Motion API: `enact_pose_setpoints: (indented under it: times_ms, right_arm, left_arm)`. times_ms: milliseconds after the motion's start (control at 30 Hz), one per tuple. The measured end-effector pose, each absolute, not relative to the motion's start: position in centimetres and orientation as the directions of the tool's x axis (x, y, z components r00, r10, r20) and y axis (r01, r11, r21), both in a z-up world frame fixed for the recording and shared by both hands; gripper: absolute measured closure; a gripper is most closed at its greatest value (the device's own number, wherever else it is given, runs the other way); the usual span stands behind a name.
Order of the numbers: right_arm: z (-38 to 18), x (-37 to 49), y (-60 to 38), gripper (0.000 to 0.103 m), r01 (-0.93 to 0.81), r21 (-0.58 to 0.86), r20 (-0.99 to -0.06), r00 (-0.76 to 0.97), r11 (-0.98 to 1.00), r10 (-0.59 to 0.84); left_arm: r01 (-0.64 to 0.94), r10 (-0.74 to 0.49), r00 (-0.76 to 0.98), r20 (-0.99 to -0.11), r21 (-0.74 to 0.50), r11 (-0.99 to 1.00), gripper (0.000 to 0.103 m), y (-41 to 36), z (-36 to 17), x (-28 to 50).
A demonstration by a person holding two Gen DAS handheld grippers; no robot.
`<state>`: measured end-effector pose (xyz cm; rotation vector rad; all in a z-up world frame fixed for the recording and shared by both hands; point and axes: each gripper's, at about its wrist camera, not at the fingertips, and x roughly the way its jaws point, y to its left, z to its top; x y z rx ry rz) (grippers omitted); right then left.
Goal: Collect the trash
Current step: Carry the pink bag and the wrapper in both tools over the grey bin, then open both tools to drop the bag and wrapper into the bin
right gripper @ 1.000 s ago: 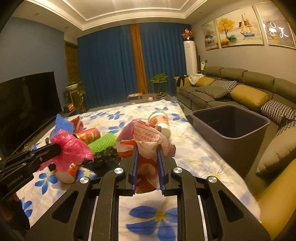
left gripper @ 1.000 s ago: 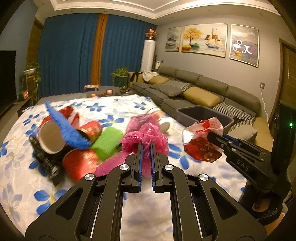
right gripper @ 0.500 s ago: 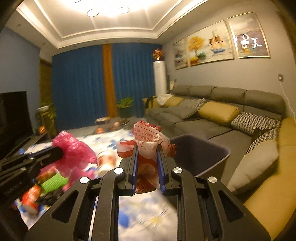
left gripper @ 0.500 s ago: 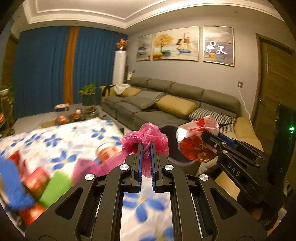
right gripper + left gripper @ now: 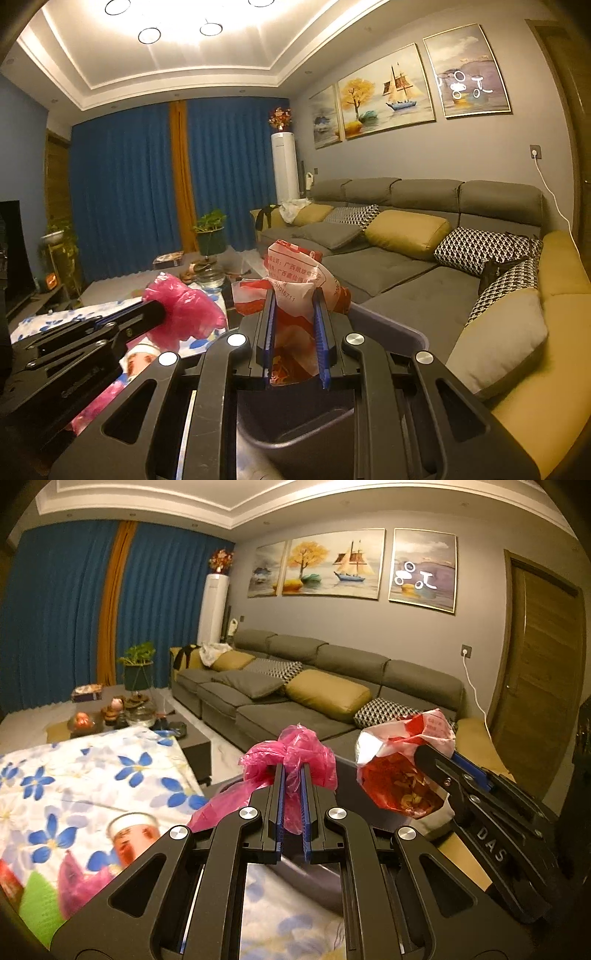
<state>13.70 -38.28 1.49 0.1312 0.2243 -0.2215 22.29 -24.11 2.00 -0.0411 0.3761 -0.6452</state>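
L gripper (image 5: 291,771) still pinching pink bag (image 5: 295,749), R gripper (image 5: 293,295) snack wrapper (image 5: 295,277), now over bin (image 5: 388,328)

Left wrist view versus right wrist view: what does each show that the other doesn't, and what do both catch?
Only the left wrist view shows the wooden door and more of the leftover trash on the floral sheet, including a red-labelled cup.

Only the right wrist view shows the grey bin open right under the jaws, the ceiling lights and the television edge.

Both show the left gripper shut on the pink plastic bag, the right gripper shut on the red-and-white snack bag, and the sofa.
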Motion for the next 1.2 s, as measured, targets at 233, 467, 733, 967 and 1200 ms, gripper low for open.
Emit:
enact_pose_setpoints:
  times_ms: [233, 467, 733, 967, 1200]
  right_arm:
    - [0.8, 15.2, -39.3, 0.082, 0.245, 0.106, -0.249, 0.945, 0.964, -0.213]
    - [0.7, 15.9, -39.1, 0.082, 0.256, 0.111, -0.264, 0.939, 0.960, -0.220]
    - [0.9, 16.8, -39.3, 0.081, 0.259, 0.115, -0.276, 0.936, 0.959, -0.220]
    - [0.8, 17.5, -39.8, 0.079, 0.255, 0.129, -0.285, 0.935, 0.958, -0.211]
    - [0.6, 17.8, -40.8, 0.059, 0.276, 0.150, -0.297, 0.929, 0.949, -0.223]
  left_arm:
    - [0.601, -0.612, 0.710, -0.348, -0.152, 0.785, 0.096, -26.5, 0.9, 24.9]
    - [0.609, -0.618, 0.695, -0.367, -0.157, 0.778, 0.095, -27.9, -0.1, 26.6]
    - [0.620, -0.637, 0.672, -0.377, -0.182, 0.763, 0.095, -28.4, -0.4, 26.8]
    - [0.638, -0.665, 0.638, -0.388, -0.216, 0.739, 0.087, -28.4, -1.1, 28.0]
    - [0.576, -0.635, 0.672, -0.380, -0.271, 0.771, 0.026, -26.8, -1.8, 29.1]
